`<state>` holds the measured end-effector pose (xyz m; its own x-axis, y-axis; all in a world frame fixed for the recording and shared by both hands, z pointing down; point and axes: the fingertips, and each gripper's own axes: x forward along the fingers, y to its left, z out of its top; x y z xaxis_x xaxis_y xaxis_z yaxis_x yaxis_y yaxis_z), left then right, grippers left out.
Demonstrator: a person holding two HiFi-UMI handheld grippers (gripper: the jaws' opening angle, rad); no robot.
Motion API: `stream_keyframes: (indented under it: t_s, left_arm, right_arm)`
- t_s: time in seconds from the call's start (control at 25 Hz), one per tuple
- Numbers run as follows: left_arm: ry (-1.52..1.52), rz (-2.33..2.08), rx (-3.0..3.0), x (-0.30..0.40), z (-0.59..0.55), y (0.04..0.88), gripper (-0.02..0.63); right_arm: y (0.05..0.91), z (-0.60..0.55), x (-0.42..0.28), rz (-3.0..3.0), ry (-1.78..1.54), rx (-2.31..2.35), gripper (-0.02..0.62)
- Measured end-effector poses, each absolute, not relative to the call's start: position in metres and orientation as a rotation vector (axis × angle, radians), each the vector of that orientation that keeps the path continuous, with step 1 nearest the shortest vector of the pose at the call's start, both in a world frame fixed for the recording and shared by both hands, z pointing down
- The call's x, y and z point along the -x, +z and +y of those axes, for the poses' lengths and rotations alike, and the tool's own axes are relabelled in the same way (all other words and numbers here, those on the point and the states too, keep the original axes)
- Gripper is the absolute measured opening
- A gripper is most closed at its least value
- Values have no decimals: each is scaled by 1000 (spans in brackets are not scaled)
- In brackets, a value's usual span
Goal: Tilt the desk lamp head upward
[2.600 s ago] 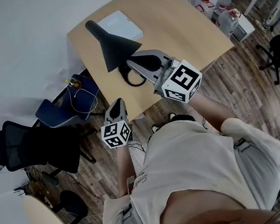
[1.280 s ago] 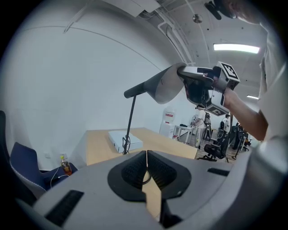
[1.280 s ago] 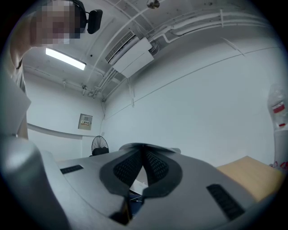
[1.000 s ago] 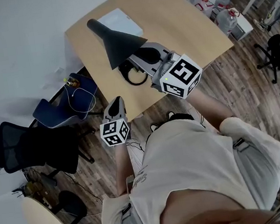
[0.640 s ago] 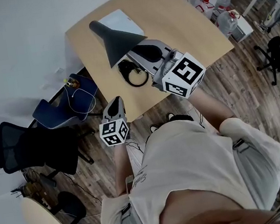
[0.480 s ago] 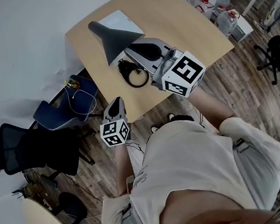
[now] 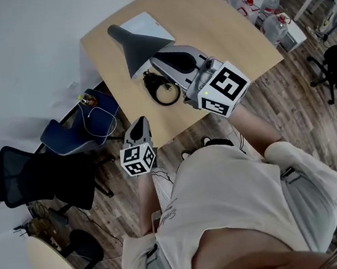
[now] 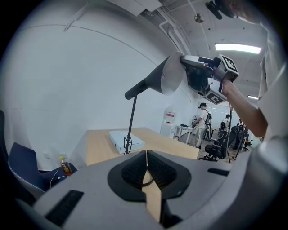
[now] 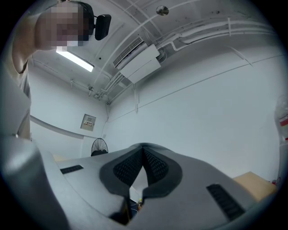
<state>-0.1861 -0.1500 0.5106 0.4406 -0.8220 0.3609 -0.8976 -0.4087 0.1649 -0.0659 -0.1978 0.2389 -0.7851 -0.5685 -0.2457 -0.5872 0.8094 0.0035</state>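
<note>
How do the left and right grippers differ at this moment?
The right gripper is up over the table, at the desk lamp head; the left gripper hangs low, off the table's edge. The right gripper faces wall and ceiling; the left gripper faces the desk lamp head. Both have jaws shut, empty.

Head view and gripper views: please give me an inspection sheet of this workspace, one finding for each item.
Surface: wooden table, light top.
Job's things: desk lamp head, black cone on a thin pole.
Clutter: white box behind the lamp.
Grippers: left gripper jaws shut, empty, away from the lamp; right gripper jaws shut, at the lamp head's rim.
Cables: black cable coiled on the pole; white cable on the blue chair.
Surroundings: black chair, water bottles.
</note>
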Motion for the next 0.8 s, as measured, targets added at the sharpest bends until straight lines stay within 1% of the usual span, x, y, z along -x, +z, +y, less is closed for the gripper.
stream_keyframes:
  t_s: [0.52,0.8]
  left_arm:
    - [350,-1419,-2386,162,-152,514,17]
    - [357,-1399,-2397,155,-150,514,17]
  right_arm:
    - [255,-187,56,2817,85,875,-6]
    - [278,-186,54,2852,-11,878,-6]
